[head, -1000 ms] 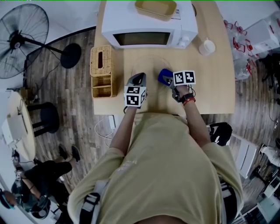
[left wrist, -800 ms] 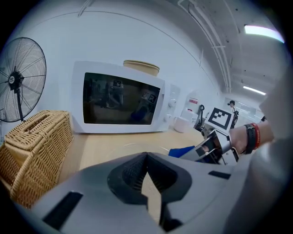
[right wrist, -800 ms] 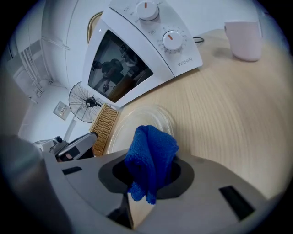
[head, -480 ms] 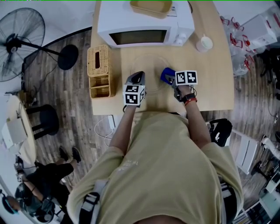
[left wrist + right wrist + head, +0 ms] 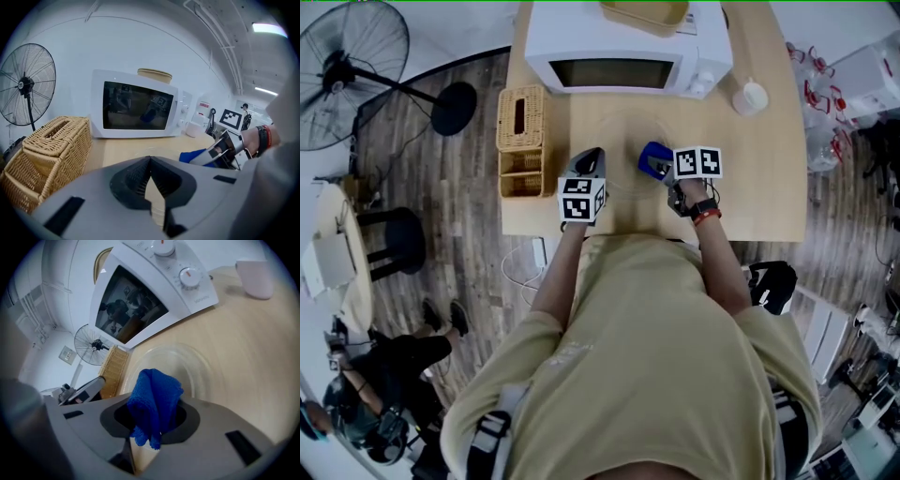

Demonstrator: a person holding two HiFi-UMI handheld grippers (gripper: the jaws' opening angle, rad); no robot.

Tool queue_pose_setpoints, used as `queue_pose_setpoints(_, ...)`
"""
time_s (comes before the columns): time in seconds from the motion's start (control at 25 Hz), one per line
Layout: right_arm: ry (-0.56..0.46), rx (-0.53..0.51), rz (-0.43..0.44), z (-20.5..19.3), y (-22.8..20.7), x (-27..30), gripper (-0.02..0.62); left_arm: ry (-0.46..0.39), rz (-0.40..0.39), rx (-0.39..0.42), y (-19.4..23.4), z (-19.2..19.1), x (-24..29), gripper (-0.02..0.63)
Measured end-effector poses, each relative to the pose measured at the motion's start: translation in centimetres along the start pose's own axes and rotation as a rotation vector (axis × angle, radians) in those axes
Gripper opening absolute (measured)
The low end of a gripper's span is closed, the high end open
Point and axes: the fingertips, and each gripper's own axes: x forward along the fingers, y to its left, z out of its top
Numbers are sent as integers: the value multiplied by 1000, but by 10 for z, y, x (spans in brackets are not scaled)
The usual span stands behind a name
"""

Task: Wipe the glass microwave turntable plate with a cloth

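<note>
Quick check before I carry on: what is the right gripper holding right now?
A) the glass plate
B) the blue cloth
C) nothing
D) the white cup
B: the right gripper view shows the right gripper shut on the blue cloth, which is bunched between its jaws, with the glass plate lying on the table beyond it.

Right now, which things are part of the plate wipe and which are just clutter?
Job: glass turntable plate; blue cloth, held in the right claw; left claw, shut and empty.
Clutter: microwave; wicker tissue box; white cup; tan tray on the microwave; standing fan.
</note>
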Motion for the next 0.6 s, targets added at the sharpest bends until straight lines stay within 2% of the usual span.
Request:
queue_pose_setpoints(0.12, 65, -57, 89, -8, 38, 21, 120, -2, 30, -9, 11, -2, -11, 18)
queue_pose_setpoints(0.32, 173, -161, 164, -24, 82, 54, 120, -17, 90, -34, 33, -3, -27, 18)
queue_pose_setpoints(0.6, 287, -250, 210, -49, 117, 89, 120, -27, 150, -70, 56, -5, -46, 17)
